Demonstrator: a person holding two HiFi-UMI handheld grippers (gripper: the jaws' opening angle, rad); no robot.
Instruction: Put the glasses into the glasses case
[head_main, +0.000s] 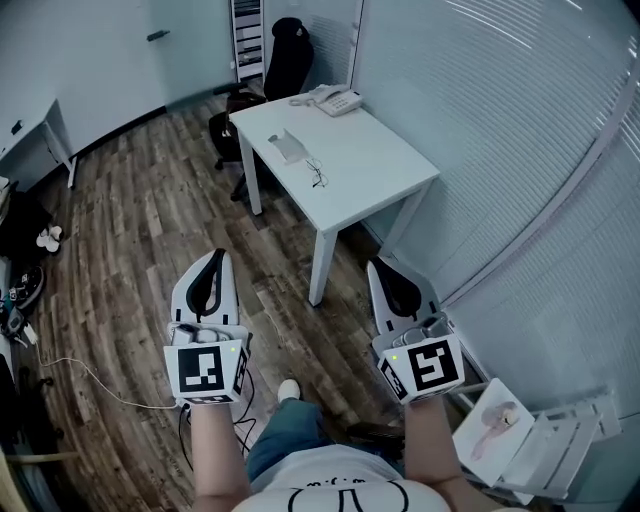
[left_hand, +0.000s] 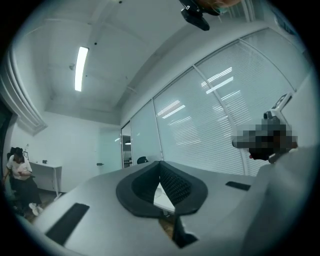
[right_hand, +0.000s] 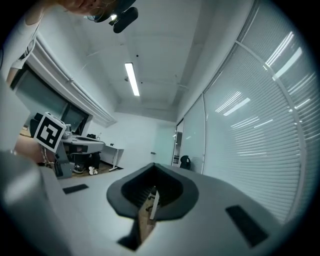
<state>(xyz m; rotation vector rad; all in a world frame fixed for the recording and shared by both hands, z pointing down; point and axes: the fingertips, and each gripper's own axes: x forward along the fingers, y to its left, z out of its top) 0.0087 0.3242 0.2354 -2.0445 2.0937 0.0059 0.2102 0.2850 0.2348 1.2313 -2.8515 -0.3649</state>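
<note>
A pair of dark thin-framed glasses (head_main: 317, 174) lies on the white table (head_main: 375, 165) ahead, just in front of a grey glasses case (head_main: 288, 146). Both grippers hang over the wooden floor, well short of the table and roughly level. In the head view the left gripper (head_main: 214, 257) has its jaws together with nothing between them, and so does the right gripper (head_main: 381, 266). The left gripper view shows the left gripper (left_hand: 160, 163) with its tips meeting, a sliver of table seen through the gap behind them. In the right gripper view the right gripper (right_hand: 152, 165) is shut too.
A white telephone (head_main: 333, 99) sits at the table's far end, a black office chair (head_main: 283, 62) behind it. Glass walls with blinds run along the right. A white stand with a pink object (head_main: 498, 427) is at lower right. A cable (head_main: 90, 378) lies on the floor at left.
</note>
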